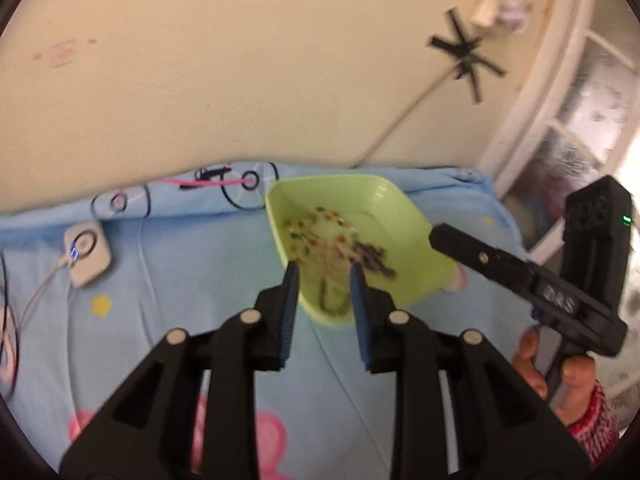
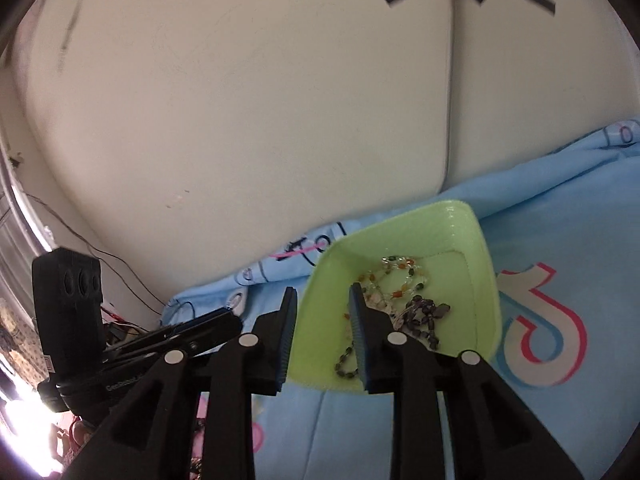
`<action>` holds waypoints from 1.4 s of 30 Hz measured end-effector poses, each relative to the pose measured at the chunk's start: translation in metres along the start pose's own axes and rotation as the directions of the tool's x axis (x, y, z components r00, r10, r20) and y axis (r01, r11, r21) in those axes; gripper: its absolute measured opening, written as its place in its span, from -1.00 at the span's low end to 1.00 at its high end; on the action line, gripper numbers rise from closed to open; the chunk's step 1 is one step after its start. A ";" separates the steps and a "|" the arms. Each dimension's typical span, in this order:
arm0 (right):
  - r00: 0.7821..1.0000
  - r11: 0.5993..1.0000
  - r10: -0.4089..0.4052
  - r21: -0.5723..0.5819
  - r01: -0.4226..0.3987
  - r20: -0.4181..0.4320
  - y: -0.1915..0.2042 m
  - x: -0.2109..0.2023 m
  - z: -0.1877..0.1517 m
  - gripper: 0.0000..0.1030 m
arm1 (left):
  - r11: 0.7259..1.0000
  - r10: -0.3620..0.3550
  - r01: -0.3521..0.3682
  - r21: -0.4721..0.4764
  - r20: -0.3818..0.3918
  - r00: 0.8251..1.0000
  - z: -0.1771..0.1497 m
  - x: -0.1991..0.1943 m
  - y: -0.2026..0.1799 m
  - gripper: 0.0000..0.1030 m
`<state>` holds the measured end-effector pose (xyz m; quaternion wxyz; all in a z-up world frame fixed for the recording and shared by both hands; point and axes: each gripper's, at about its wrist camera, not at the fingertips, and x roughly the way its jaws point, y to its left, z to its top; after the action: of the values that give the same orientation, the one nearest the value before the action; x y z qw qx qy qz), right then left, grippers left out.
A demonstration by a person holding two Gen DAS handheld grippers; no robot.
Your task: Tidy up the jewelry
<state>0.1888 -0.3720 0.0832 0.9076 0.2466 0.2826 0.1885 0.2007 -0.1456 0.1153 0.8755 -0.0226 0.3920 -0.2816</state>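
Observation:
A light green tray (image 1: 394, 200) lies on a blue patterned bedsheet and holds a tangle of beaded jewelry (image 1: 338, 246): colourful bead strands and a dark bead strand (image 1: 374, 260). My left gripper (image 1: 325, 270) is open and empty, hovering over the tray's near edge. In the right wrist view the tray (image 2: 486, 264) sits ahead to the right, with the beads (image 2: 404, 292) inside. My right gripper (image 2: 322, 294) is open and empty, its right finger over the tray's left edge. The right gripper's body (image 1: 520, 276) shows in the left wrist view, right of the tray.
A white charger puck with a cable (image 1: 86, 254) lies on the sheet (image 1: 180, 280) at the left. A cream wall with black tape marks (image 1: 464, 54) stands close behind. A window frame (image 1: 560, 120) is at the right. The left gripper's body (image 2: 68, 308) is at the left.

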 end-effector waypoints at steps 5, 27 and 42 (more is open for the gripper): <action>0.998 0.995 0.019 0.095 -0.014 -0.054 0.008 -0.031 -0.058 -0.96 | 0.997 0.011 -0.012 0.071 0.021 1.000 -0.081 -0.040 -0.024 -0.53; 0.993 0.980 -0.067 0.180 0.084 -0.100 0.014 -0.048 -0.150 -0.73 | 0.994 -0.018 0.023 0.108 -0.047 0.999 -0.169 -0.031 -0.023 -0.53; 0.992 0.981 -0.076 0.169 0.093 -0.103 0.017 -0.046 -0.150 -0.73 | 0.990 -0.018 0.022 0.137 -0.033 0.999 -0.171 -0.034 -0.027 -0.53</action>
<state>0.0588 -0.3295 0.0037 0.8753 0.3031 0.3516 0.1359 0.0504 -0.1206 0.0272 0.8658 0.0385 0.3853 -0.3170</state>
